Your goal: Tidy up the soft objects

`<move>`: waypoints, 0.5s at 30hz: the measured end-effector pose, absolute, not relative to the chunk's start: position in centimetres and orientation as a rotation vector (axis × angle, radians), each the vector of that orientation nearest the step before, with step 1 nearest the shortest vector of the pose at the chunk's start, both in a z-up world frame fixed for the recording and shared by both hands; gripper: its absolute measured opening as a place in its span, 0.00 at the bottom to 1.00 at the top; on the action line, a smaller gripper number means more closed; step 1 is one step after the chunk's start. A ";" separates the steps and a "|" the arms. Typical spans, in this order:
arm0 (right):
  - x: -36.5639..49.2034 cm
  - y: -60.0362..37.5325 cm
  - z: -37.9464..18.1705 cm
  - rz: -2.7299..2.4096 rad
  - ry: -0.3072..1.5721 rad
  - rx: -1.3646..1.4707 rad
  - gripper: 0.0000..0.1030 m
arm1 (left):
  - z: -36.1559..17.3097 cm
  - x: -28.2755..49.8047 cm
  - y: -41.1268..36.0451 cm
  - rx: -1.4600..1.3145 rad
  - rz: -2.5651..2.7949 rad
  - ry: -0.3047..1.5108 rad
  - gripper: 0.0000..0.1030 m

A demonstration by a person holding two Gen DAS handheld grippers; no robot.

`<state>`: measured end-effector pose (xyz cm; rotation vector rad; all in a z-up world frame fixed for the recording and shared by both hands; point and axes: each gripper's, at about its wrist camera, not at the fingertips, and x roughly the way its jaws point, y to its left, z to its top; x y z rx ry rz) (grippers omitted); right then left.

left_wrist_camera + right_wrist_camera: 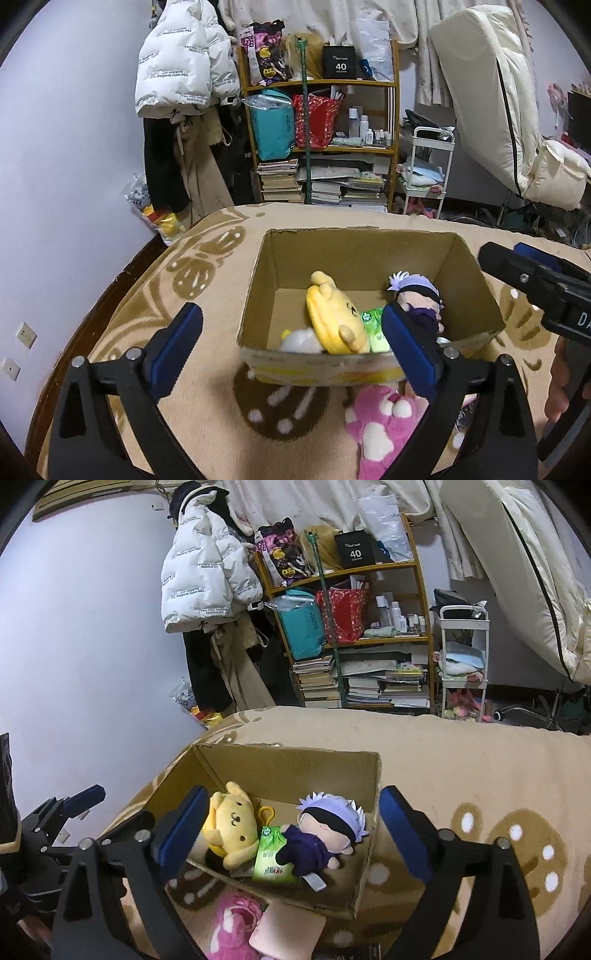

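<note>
Both my tongs are spread wide with nothing between them: my left tongs (pixel 291 350) hover just short of the near wall of the open brown cardboard box (pixel 354 254), and my right tongs (pixel 293 834) hang over the same box from its other side. I judge the next thing to go in is the fluffy pink plush with white patches (pixel 380 424), which lies on the tan patterned blanket (pixel 207 398) just outside the box's near wall, below my left tongs. To do this well I would lower the left tongs over the thickest part of the plush, close on its body and not on a loose limb, lift it clear of the cardboard rim and set it down in the bare left half of the box floor. A flat pale pink item (pixel 286 928) lies beside the plush in the right view; I cannot tell what it is. Inside the box, the yellow floppy-eared dog plush (pixel 232 823) lies to the left, the doll with pale lilac hair, black blindfold and dark purple clothes (pixel 325 834) to the right, and a green packet (pixel 271 860) sits between them, partly under the doll. Something white (pixel 299 341) shows in the near corner.
</note>
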<state>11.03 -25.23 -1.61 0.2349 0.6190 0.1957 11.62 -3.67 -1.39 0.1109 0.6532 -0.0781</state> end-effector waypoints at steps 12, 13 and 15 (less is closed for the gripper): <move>6.8 -25.7 -0.5 0.155 0.647 0.243 1.00 | 0.0 7.2 -3.2 0.087 -0.064 0.685 0.96; 6.5 -25.7 -0.4 0.154 0.646 0.242 1.00 | 0.1 6.8 -3.2 0.087 -0.062 0.687 0.96; 5.8 -25.8 -0.2 0.149 0.647 0.244 1.00 | 0.0 6.0 -3.1 0.084 -0.067 0.701 0.96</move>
